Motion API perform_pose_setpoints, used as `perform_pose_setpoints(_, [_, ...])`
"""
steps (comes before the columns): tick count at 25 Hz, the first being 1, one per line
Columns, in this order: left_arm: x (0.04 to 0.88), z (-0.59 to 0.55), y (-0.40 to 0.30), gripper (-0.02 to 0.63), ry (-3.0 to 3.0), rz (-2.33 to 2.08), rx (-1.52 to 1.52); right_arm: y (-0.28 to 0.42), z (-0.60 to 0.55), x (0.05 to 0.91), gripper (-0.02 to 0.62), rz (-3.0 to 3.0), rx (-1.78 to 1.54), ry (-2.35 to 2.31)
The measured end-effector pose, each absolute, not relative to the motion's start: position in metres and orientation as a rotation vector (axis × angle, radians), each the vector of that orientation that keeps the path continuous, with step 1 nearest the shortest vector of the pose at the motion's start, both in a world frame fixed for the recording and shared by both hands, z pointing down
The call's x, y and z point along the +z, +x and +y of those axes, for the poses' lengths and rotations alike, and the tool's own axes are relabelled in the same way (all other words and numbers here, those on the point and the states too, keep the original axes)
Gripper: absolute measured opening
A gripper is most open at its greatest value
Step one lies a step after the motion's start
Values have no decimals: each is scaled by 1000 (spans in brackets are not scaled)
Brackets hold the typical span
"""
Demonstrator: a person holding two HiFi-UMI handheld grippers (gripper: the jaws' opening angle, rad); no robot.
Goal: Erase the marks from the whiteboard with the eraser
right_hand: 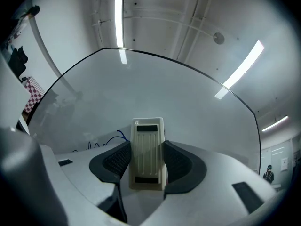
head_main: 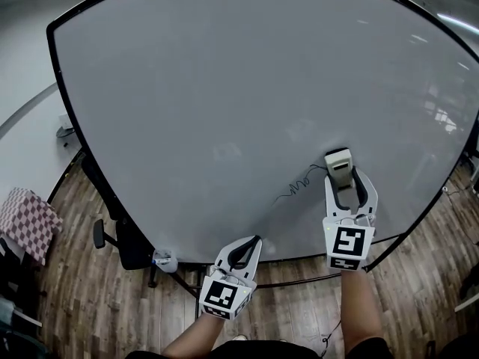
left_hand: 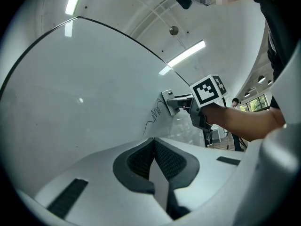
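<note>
Whiteboard (head_main: 224,88) surface fills most of the head view, dark-framed and nearly bare. Off its left edge, a checkered cloth (head_main: 26,219) lies over the wooden floor (head_main: 97,298), and a black chair (head_main: 112,223) stands near the board's lower left rim.

Lower down, the left gripper (head_main: 257,239) hangs just below the board's bottom edge. In its own view its jaws are pressed together with nothing between them (left_hand: 154,142), and it is well apart from the eraser.

To the right of it, a thin scribbled mark (head_main: 299,183) runs across the lower part of the board; it reads dark in the left gripper view (left_hand: 155,114) and blue in the right gripper view (right_hand: 110,140).

At the right end of that scribble sits the eraser (head_main: 338,163), a pale ribbed block. The right gripper (head_main: 344,179) pinches it by its two long sides, so that the block stands out past the jaw tips toward the board (right_hand: 147,149). From the left gripper view, the eraser (left_hand: 168,101) looks to lie with its face against the board, just beside the end of the mark.
</note>
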State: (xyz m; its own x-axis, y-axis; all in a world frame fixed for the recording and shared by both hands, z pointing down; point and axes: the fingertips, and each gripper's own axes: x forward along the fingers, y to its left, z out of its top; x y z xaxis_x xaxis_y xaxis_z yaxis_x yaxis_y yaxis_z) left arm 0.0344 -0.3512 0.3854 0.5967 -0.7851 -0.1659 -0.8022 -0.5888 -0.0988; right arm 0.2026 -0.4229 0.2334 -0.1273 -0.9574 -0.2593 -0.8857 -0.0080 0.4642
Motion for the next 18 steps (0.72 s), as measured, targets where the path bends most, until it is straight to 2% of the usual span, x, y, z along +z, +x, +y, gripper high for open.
perform_pose_setpoints(18, [394, -358, 18, 18, -2655, 1383, 148, 176, -429, 247, 242, -1922, -878, 1940])
